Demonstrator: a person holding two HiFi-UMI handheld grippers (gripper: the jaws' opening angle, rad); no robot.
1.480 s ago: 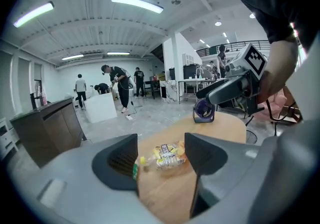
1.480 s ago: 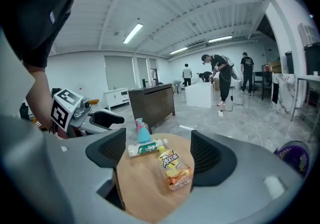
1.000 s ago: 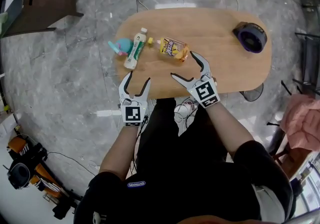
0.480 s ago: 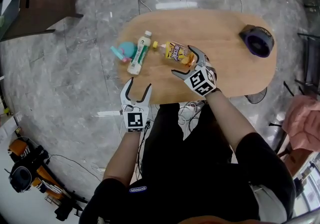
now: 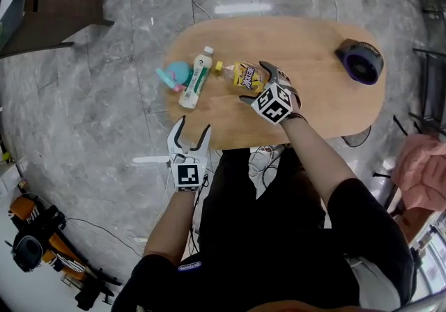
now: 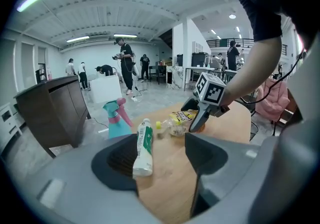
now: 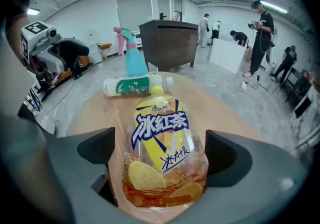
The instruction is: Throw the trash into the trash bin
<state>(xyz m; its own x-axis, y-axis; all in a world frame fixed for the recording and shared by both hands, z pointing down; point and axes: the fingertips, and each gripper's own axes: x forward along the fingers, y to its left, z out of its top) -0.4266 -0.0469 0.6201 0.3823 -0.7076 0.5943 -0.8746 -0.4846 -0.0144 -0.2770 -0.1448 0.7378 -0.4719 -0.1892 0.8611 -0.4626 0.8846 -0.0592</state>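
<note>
Crumpled yellow-labelled clear plastic tea bottle (image 7: 160,138), on the oval wooden table (image 5: 313,98), 3 o'clock from the white plastic bottle (image 5: 194,81), between my right gripper's (image 5: 253,82) spread, just-widened jaws, untouched: likely light, crushable, slick; I'd grip mid-body.

- Yellow tea bottle (image 7: 162,158) lying on the counter (image 7: 92,113): big white characters "冰红茶" on a slanted blue band across the label.
- Same label, at twelve o'clock from those characters, near the neck: small "康师傅".
- Same label, at five o'clock: blue brush-style writing I can't make out.
- White bottle with a green label (image 7: 132,86), at eleven o'clock from the tea bottle: print too small to read.
- Marker cube (image 5: 188,176) on the left hand-held gripper (image 5: 189,129) and marker cube (image 5: 272,103) on the right hand-held gripper (image 5: 254,83): black-and-white square codes, no letters.
</note>
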